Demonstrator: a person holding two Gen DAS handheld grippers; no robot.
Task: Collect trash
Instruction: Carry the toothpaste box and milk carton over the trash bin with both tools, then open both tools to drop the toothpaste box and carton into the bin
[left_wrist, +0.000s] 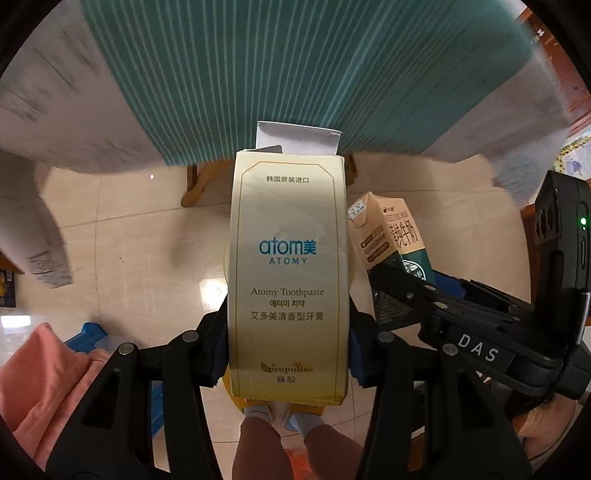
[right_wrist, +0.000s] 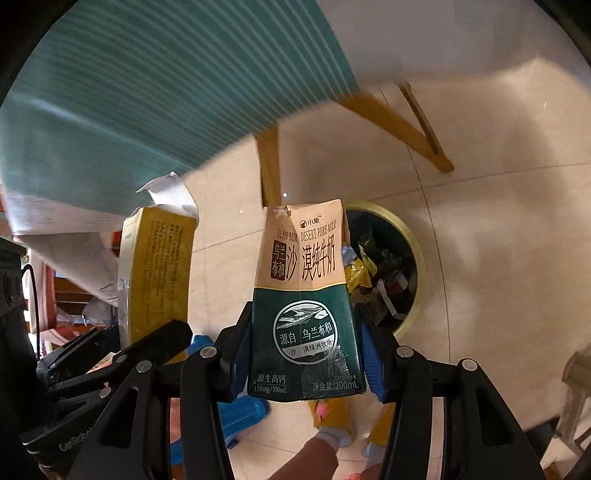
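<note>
the left gripper (left_wrist: 288, 354) pinches a toothpaste box (left_wrist: 288, 266) and the right gripper (right_wrist: 301, 363) a milk carton (right_wrist: 306, 306), both carried over the floor; next, likely dropping them into the near-right bin (right_wrist: 415, 258).

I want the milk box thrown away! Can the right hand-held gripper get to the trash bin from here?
Probably yes. The right hand-held gripper holds the milk carton, and the open trash bin sits on the floor just behind it, with nothing between them.
</note>
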